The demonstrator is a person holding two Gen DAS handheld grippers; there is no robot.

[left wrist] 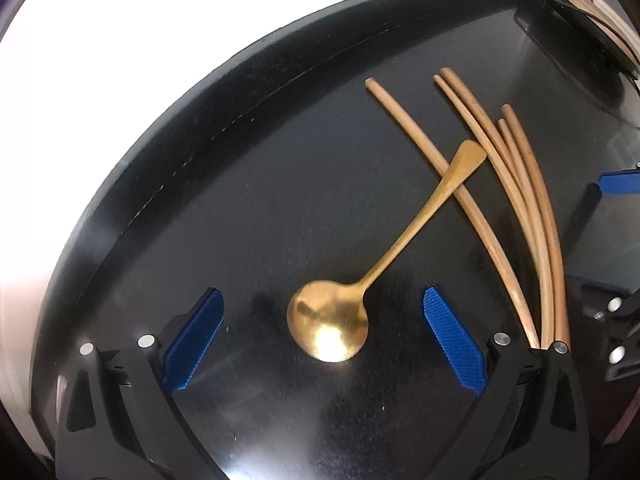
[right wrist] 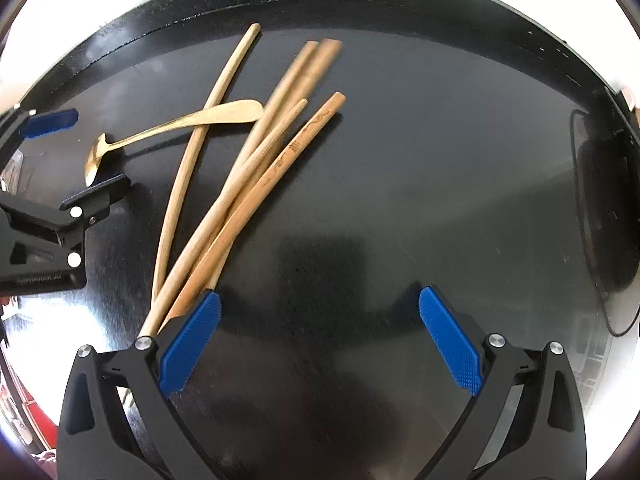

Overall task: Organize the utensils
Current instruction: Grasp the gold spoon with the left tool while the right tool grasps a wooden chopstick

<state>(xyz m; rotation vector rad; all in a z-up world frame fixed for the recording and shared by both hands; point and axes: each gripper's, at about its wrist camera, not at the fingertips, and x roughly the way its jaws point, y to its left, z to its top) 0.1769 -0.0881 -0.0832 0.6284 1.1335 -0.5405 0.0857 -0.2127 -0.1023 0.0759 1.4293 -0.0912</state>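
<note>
A gold spoon (left wrist: 384, 256) lies on the black tabletop (left wrist: 240, 200), its bowl between the wide-apart blue pads of my left gripper (left wrist: 323, 330), which is open. The spoon's handle crosses one of several wooden chopsticks (left wrist: 516, 208) fanned out to the right. In the right wrist view the same chopsticks (right wrist: 256, 184) lie left of centre, their near ends beside the left blue pad (right wrist: 190, 344) of my right gripper (right wrist: 318, 340), which is open with nothing between its fingers. The spoon (right wrist: 172, 126) and the left gripper (right wrist: 76, 160) show at the left.
A dark holder with wooden sticks (left wrist: 592, 32) stands at the table's far right corner. A black object with a cable (right wrist: 604, 216) lies at the right edge. The white wall borders the far table edge.
</note>
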